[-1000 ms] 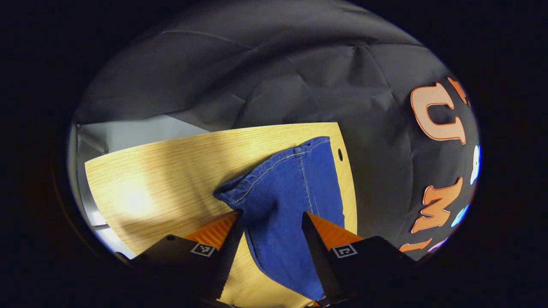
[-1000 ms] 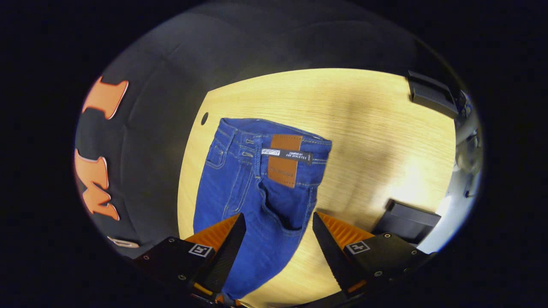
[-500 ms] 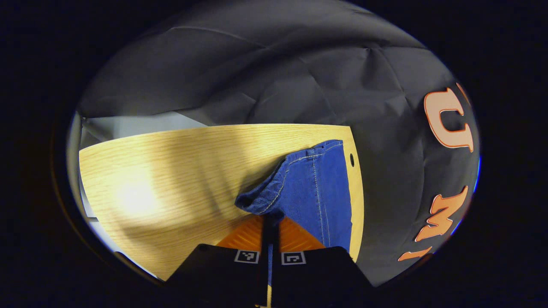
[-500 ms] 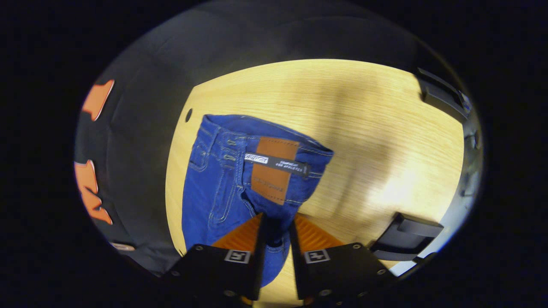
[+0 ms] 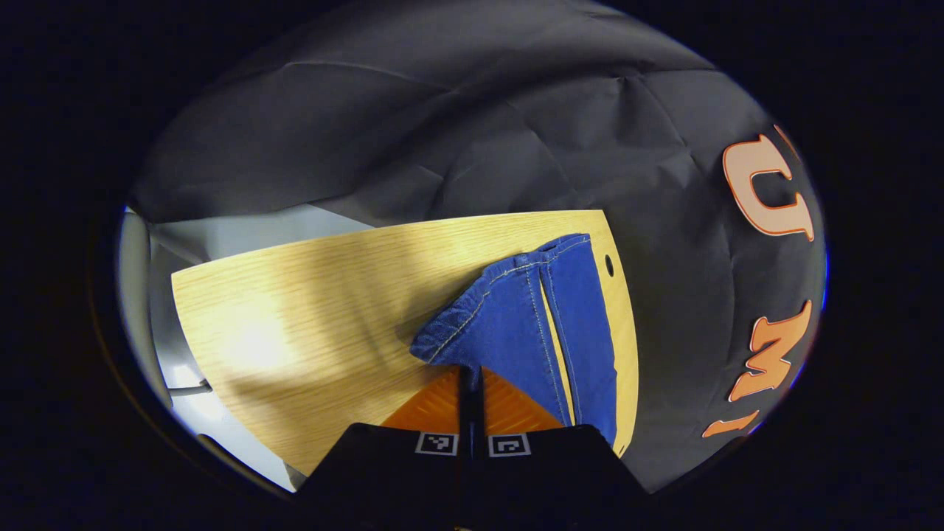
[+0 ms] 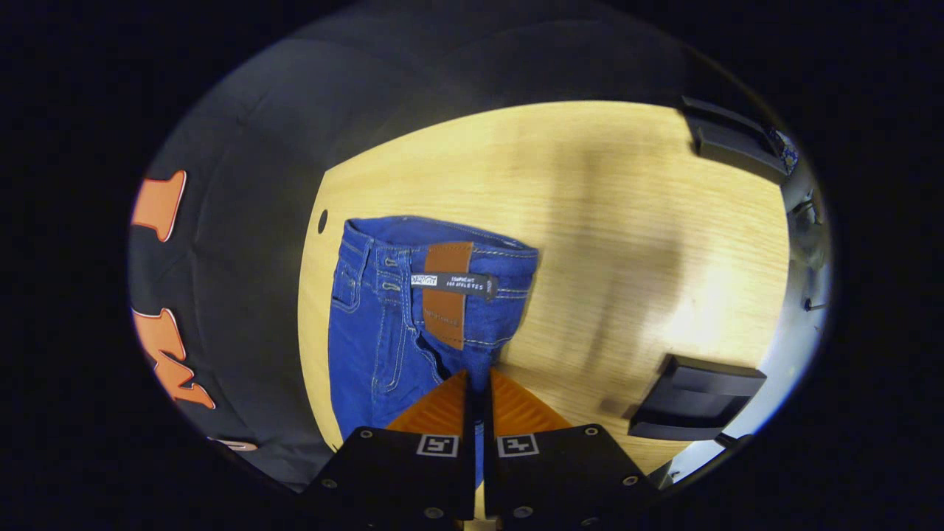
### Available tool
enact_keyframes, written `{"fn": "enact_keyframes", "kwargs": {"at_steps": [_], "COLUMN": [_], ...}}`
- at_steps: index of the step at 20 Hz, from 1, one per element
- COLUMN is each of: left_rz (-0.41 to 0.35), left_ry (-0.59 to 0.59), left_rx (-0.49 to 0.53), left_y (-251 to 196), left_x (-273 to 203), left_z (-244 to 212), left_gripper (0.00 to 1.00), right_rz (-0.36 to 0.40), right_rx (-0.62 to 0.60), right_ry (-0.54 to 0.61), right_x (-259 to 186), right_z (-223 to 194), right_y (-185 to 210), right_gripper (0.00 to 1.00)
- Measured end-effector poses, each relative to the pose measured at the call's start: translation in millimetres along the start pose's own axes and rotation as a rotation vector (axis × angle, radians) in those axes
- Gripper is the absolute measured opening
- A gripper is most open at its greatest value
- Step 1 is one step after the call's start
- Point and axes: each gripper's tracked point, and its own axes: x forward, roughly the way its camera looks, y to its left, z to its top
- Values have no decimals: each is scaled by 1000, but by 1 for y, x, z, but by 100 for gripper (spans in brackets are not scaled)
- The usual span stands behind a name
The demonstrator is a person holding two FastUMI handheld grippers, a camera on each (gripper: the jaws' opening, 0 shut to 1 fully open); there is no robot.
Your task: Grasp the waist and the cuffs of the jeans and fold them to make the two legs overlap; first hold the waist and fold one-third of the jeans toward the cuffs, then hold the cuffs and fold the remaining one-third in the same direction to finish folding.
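Both claws, gaping a second ago, are now clamping the jeans (image 6: 383, 324): left claw (image 5: 470, 376) pinching a cuff (image 5: 472, 317), right claw (image 6: 478, 380) the waist (image 6: 442, 254).

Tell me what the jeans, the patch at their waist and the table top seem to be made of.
Jeans: blue denim, matte, going by the woven grain and pale contrast stitching. Patch: brown, smooth, probably leather or imitation; which one can't be told. Table: light wood or wood-look laminate, with fine straight grain and a soft sheen under the lamp.

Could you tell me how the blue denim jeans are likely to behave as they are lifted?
The blue denim jeans will likely sag floppily: the cuff already bunches above the shut left tool. The waist at the right tool is probably heavier, with its thicker layers.
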Motion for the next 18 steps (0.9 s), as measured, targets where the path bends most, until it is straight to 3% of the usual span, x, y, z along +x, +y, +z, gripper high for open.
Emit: {"fn": "enact_keyframes", "kwargs": {"at_steps": [11,15,18], "left_rz": [-11,-27,11], "left_ry": [5,0,20], "left_rx": [70,61,66], "left_y": [-15,-40,-61], "left_x": [-36,-43,-38], "left_z": [0,11,19], "left_gripper": [0,0,0], "right_rz": [-11,49,59], "right_rx": [-25,21,4], "right_ry": [-19,-13,14], "right_x": [-16,-30,-23], "right_z": [7,12,12], "right_y": [3,29,63], "right_gripper": [5,5,5]}}
